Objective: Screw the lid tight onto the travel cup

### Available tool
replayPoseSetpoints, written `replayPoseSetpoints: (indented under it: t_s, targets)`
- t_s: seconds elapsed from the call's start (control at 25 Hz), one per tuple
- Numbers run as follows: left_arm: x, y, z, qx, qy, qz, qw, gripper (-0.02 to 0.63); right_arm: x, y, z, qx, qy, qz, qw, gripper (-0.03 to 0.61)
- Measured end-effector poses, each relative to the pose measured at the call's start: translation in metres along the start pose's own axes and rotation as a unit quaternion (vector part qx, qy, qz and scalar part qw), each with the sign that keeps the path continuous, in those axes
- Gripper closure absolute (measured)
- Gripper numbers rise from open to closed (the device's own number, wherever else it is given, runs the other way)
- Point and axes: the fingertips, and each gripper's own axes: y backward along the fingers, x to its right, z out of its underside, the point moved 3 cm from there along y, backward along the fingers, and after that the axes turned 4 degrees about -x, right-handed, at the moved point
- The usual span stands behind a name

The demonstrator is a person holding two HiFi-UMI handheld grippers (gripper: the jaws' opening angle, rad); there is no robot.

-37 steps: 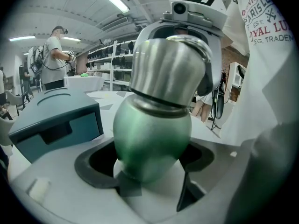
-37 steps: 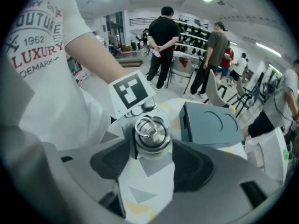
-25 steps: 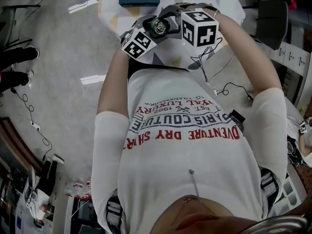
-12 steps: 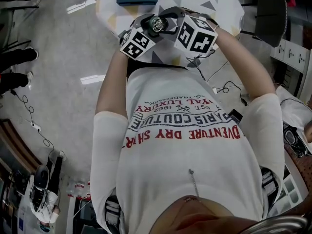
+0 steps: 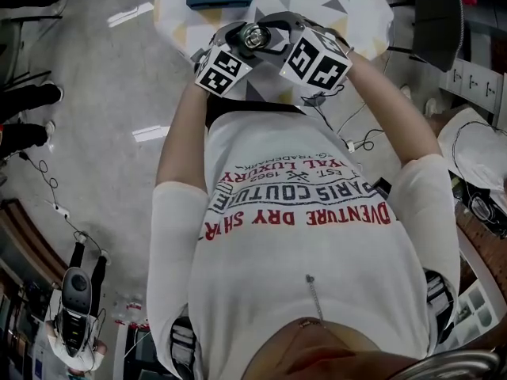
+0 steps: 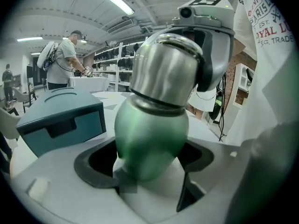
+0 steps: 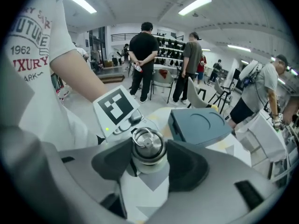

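Holding: the left hand-held gripper [image 6: 149,161] is clamped round the green lower body of the travel cup [image 6: 152,134]. The cup is held up in front of the person's chest, over the near edge of the counter [image 5: 360,2].
Lid: the steel lid [image 7: 148,146] sits on the cup's mouth, with a small wire loop [image 7: 142,135] on its crown. I can't tell whether the thread is fully home.
Turning hand: the right hand-held gripper [image 7: 148,164] is closed on the lid, its dark pads [image 7: 187,164] against either side. The jaws stand fairly wide because the lid is broad.
Handling: the cup is rigid metal and glossy, so it will likely slip round in the pads under a twist. If empty, I'd guess it is light.
Where to grip: take the body at its widest part and the lid by its side wall, not the loop.
Nearby: a teal box [image 7: 198,125] sits on the counter, and people [image 7: 145,55] stand further back.
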Motion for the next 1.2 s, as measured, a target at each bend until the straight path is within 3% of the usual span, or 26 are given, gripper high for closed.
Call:
replayPoseSetpoints:
  t_s: [0.16, 0.32, 0.4, 0.52, 0.68, 0.76, 0.92, 1.08, 1.2]
  targets:
    - [0.002, 0.007, 0.002, -0.008, 0.012, 0.004, 0.9999, 0.218, -0.002, 0.011, 0.002, 0.043, -0.031, 0.017, 0.998, 0.333]
    - [0.006, 0.025, -0.011, 0.014, -0.017, -0.001, 0.9998, 0.218, 0.000, 0.028, 0.001, 0.080, -0.102, 0.042, 0.991, 0.337]
    - [0.010, 0.034, -0.017, 0.020, -0.025, -0.005, 0.9995, 0.218, 0.001, 0.038, 0.001, 0.101, -0.126, 0.065, 0.985, 0.374]
    - [0.012, 0.055, -0.030, 0.038, -0.044, -0.022, 0.9981, 0.218, 0.010, 0.062, -0.007, 0.163, -0.136, 0.146, 0.966, 0.529]
    - [0.018, 0.086, -0.052, 0.076, -0.069, -0.047, 0.9936, 0.224, 0.018, 0.092, -0.009, 0.222, -0.177, 0.211, 0.935, 0.563]
    - [0.019, 0.100, -0.063, 0.097, -0.077, -0.068, 0.9900, 0.275, 0.022, 0.104, -0.006, 0.235, -0.201, 0.237, 0.921, 0.566]
    - [0.017, 0.133, -0.103, 0.160, -0.074, -0.120, 0.9770, 0.438, 0.025, 0.132, -0.011, 0.277, -0.231, 0.258, 0.896, 0.568]
    - [0.015, 0.166, -0.144, 0.216, -0.066, -0.158, 0.9612, 0.556, 0.025, 0.154, -0.017, 0.302, -0.226, 0.276, 0.884, 0.568]
    - [0.003, 0.189, -0.160, 0.244, -0.017, -0.199, 0.9490, 0.601, 0.025, 0.163, -0.021, 0.311, -0.216, 0.281, 0.882, 0.568]
